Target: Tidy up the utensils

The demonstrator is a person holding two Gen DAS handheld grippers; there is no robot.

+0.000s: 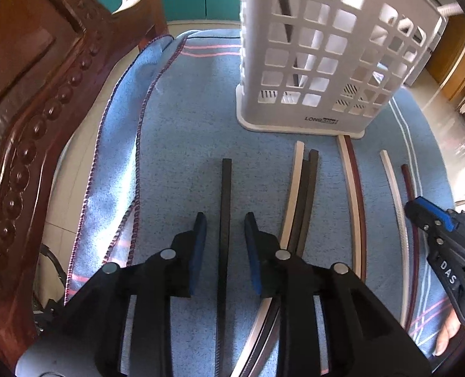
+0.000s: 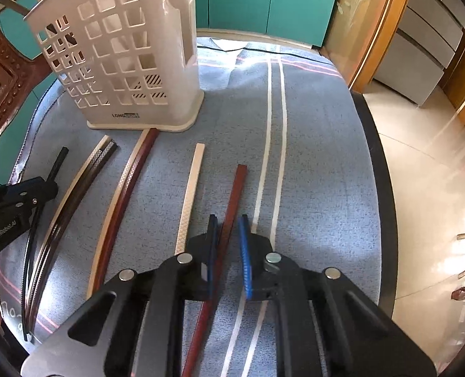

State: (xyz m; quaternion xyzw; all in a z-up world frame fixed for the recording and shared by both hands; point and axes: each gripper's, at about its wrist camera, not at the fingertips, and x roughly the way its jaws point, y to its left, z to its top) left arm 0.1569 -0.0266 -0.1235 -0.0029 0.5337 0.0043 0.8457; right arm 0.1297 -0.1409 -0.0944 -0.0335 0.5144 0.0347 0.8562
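A white lattice utensil holder [image 1: 310, 62] [image 2: 122, 62] stands upright on a blue cloth [image 1: 175, 125]. Several chopsticks lie in front of it. A black chopstick [image 1: 226, 188] lies between the jaws of my left gripper [image 1: 225, 220], with a gap on each side; the gripper is open. My right gripper [image 2: 228, 220] straddles a red chopstick [image 2: 237, 188]; its left pad is close to the stick and a gap shows at the right pad. A white chopstick [image 2: 191, 194], a white-and-red pair [image 2: 128, 182] and a bundle of white and dark sticks [image 2: 84, 172] lie in between.
A carved wooden chair [image 1: 28, 94] rises close on the left of the cloth. The table's dark edge [image 2: 386, 204] runs along the right, with tiled floor beyond. Teal cabinet doors [image 2: 263, 0] stand behind the table.
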